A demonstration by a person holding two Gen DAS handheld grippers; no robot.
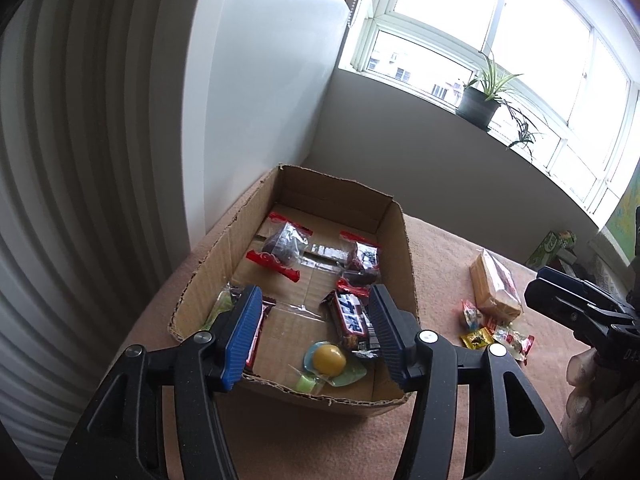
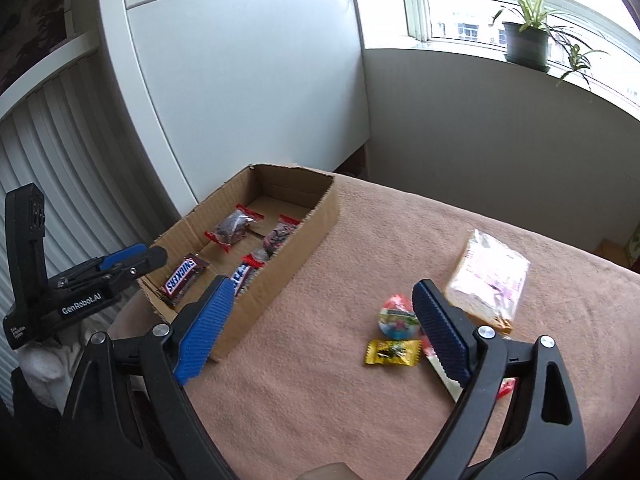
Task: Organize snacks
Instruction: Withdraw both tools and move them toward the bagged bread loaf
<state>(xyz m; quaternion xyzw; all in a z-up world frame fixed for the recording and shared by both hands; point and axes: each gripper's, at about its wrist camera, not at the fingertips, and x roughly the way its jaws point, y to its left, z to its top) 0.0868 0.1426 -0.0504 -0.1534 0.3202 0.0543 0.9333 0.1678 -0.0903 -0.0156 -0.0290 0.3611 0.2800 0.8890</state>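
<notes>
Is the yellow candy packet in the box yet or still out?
Out: the yellow candy packet lies on the pink cloth, beside the cardboard box.

Blown-out daylight from the window (image 1: 500, 20), fisheye-bent edges, sharp focus.

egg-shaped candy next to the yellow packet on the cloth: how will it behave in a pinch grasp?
The egg-shaped candy looks rounded and glossy, so it may slip or squirt out from the pads. Lying free on the cloth-covered table, it could roll if nudged, though the fabric probably damps that. It looks small, so probably light; how fragile it is can't be judged.
</notes>
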